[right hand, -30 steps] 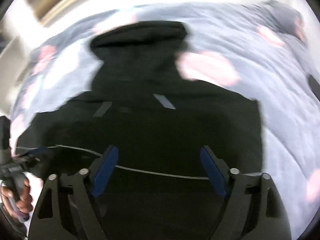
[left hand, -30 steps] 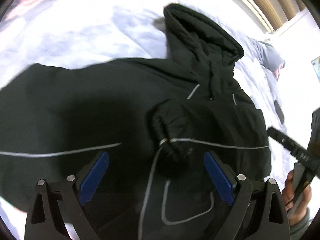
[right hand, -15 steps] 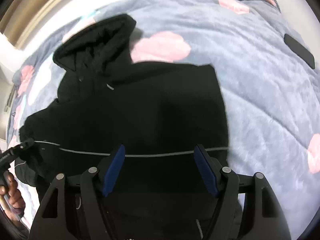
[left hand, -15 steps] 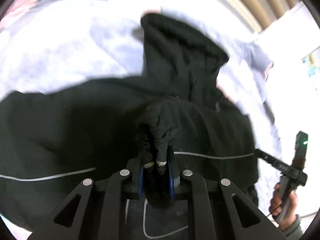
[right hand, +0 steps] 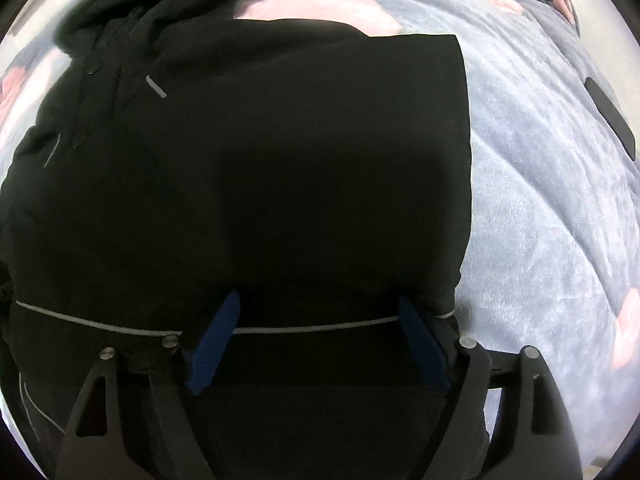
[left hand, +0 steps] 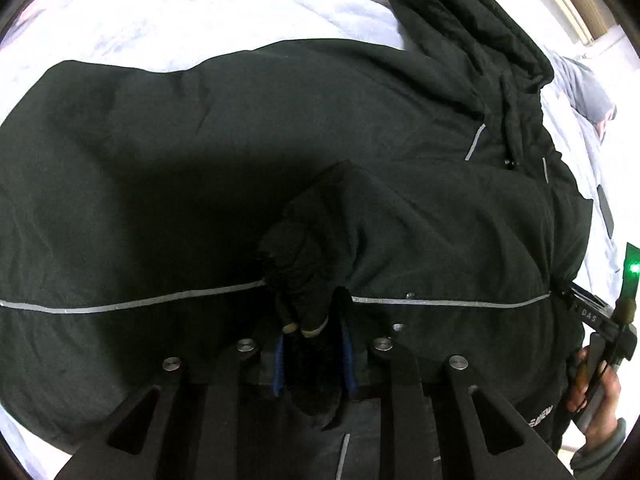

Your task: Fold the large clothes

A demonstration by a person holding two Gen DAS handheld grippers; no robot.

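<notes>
A large black hooded jacket with thin grey reflective stripes lies spread on the bed; its hood points to the upper right. My left gripper is shut on the bunched black sleeve cuff, which lies over the jacket's front. In the right wrist view the same jacket fills the frame, with a straight folded edge on its right. My right gripper is open, its blue pads low over the jacket near the grey stripe, holding nothing. The right gripper also shows in the left wrist view.
The bed is covered by a grey-blue fleece blanket with pink blotches. A dark flat phone-like object lies on the blanket to the right. A pillow and a wooden headboard are at the far upper right.
My left gripper went from open to shut on the sleeve cuff and now holds it closer over the jacket. My right gripper dropped closer to the jacket and stayed open.
</notes>
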